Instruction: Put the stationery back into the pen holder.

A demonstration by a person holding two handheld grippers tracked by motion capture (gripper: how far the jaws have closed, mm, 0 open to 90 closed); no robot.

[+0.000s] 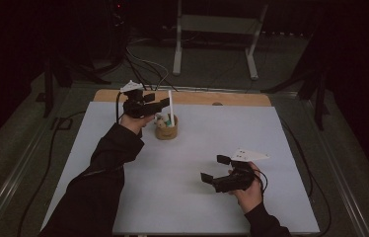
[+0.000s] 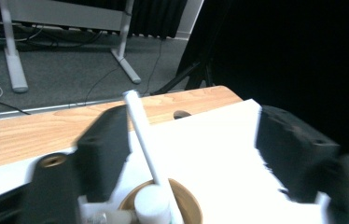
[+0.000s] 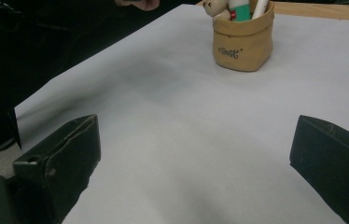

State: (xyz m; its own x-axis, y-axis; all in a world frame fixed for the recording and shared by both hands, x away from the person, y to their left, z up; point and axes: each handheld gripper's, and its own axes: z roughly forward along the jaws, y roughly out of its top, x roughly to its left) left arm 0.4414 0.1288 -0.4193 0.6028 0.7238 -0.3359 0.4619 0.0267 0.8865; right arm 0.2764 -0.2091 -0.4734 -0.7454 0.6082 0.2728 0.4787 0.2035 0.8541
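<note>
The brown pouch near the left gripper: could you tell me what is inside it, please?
Inside the brown pouch stand a long white stick, a white-capped tube and a small beige figure; their lower parts are hidden.

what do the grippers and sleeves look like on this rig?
Both handheld grippers are black with two blocky black jaws. The left gripper and right gripper each carry a pale grey three-cornered plate on top; the right one's plate shows small dark dots. A black cable trails from the left sleeve area off the table. The person wears dark long sleeves.
</note>
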